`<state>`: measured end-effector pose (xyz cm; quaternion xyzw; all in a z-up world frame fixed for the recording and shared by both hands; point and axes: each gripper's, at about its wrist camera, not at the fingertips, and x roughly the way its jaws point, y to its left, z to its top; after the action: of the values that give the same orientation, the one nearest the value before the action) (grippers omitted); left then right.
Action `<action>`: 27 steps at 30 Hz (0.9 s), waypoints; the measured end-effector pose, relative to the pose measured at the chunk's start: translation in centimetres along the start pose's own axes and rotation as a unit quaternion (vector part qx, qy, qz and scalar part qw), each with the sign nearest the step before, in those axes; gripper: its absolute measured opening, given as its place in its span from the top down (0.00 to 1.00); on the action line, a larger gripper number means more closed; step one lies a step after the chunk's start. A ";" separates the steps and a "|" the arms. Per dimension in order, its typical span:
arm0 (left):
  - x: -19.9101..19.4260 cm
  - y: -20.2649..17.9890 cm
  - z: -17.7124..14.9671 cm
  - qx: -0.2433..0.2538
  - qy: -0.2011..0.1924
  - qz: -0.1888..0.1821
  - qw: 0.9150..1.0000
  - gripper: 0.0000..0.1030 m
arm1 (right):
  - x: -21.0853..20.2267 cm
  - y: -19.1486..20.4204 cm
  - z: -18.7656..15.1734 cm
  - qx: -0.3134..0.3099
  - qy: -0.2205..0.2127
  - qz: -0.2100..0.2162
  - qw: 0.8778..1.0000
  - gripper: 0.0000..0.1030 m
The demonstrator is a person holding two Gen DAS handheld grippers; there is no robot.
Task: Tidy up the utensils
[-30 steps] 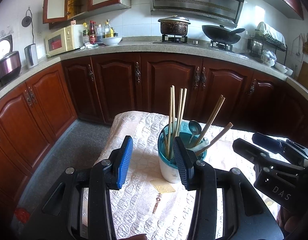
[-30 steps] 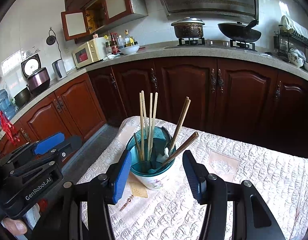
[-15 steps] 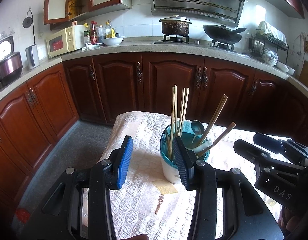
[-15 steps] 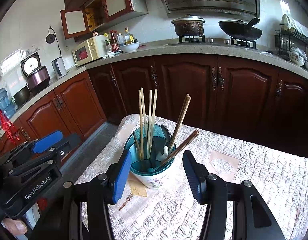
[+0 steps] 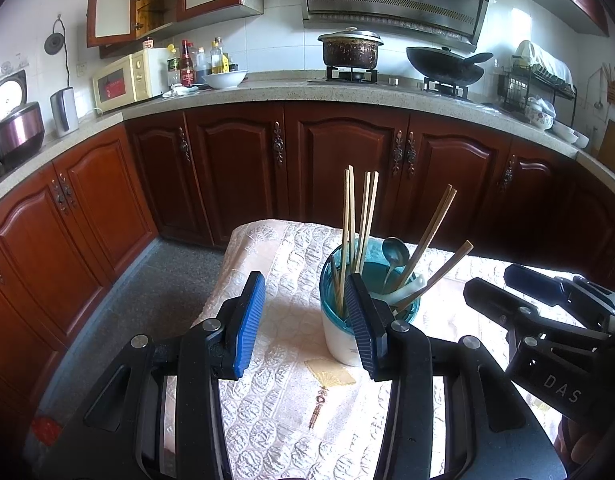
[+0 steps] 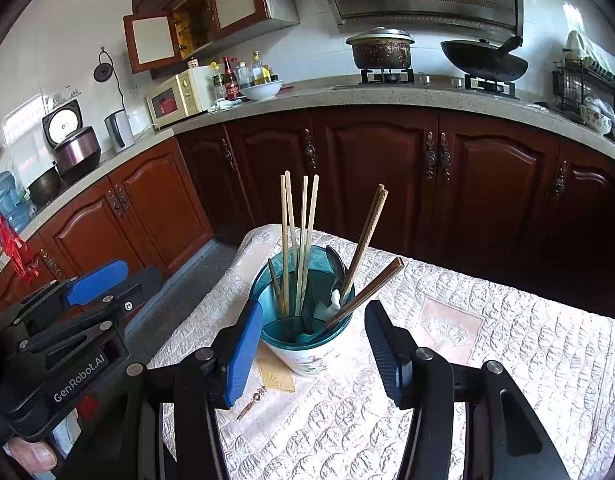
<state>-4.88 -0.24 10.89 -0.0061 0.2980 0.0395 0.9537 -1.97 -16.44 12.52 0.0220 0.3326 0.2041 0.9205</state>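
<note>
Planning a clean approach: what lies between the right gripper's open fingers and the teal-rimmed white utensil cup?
Nothing solid: in the right wrist view the right gripper frames the teal-rimmed white utensil cup, with only bare quilted cream tablecloth before it.

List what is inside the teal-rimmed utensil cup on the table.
The utensil cup holds four pale chopsticks, three darker chopsticks, a metal spoon and a white ceramic spoon. Their lower ends and the cup's bottom are hidden.
</note>
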 end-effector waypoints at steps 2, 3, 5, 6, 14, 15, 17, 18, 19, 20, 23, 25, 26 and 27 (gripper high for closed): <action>0.0 0.0 0.0 -0.001 0.000 0.000 1.000 0.60 | 0.0 0.0 0.0 0.000 0.001 0.000 1.000 0.50; 0.0 0.0 -0.1 0.000 0.000 0.000 1.000 0.60 | 0.0 0.0 0.0 0.000 0.001 0.000 1.000 0.50; 0.0 0.0 -0.1 0.001 -0.001 0.001 1.000 0.60 | 0.1 0.0 0.0 0.000 0.001 -0.001 1.000 0.50; 0.0 0.0 -0.1 0.001 0.000 0.001 1.000 0.60 | 0.1 0.0 0.0 0.001 0.001 0.000 1.000 0.50; 0.0 -0.1 0.0 0.001 -0.001 0.001 1.000 0.60 | 0.2 -0.1 0.0 -0.002 0.003 0.000 1.000 0.50; 0.0 -0.1 -0.1 0.001 -0.001 0.002 1.000 0.60 | 0.2 -0.1 0.0 -0.002 0.003 0.000 1.000 0.50; 0.0 -0.1 0.0 0.001 -0.001 0.001 1.000 0.60 | 0.3 -0.1 0.0 -0.002 0.003 0.000 1.000 0.50; 0.0 -0.1 -0.1 0.002 -0.001 0.002 1.000 0.60 | 0.2 -0.1 0.0 -0.001 0.003 -0.001 1.000 0.50; 0.1 -0.1 -0.1 0.003 -0.001 0.003 1.000 0.60 | 0.3 -0.1 0.0 -0.001 0.003 0.000 1.000 0.50; 0.1 -0.1 -0.1 0.003 -0.001 0.003 1.000 0.60 | 0.3 -0.1 0.0 -0.001 0.004 0.000 1.000 0.50; 0.3 0.0 -0.1 0.002 0.000 0.003 1.000 0.60 | 0.3 0.0 0.1 -0.003 0.004 -0.001 1.000 0.50; 0.3 0.0 -0.1 0.003 0.002 0.003 1.000 0.60 | 0.3 0.0 0.1 -0.004 0.005 -0.001 1.000 0.50; 0.3 0.0 -0.1 0.003 0.001 0.003 1.000 0.60 | 0.3 0.0 0.1 -0.004 0.006 -0.001 1.000 0.50; 0.4 -0.1 -0.1 0.004 0.002 0.004 1.000 0.60 | 0.3 0.0 0.2 -0.004 0.006 -0.001 1.000 0.50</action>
<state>-4.65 -0.28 10.60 -0.0016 0.2996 0.0417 0.9531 -1.64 -16.29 12.44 0.0169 0.3372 0.2045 0.9188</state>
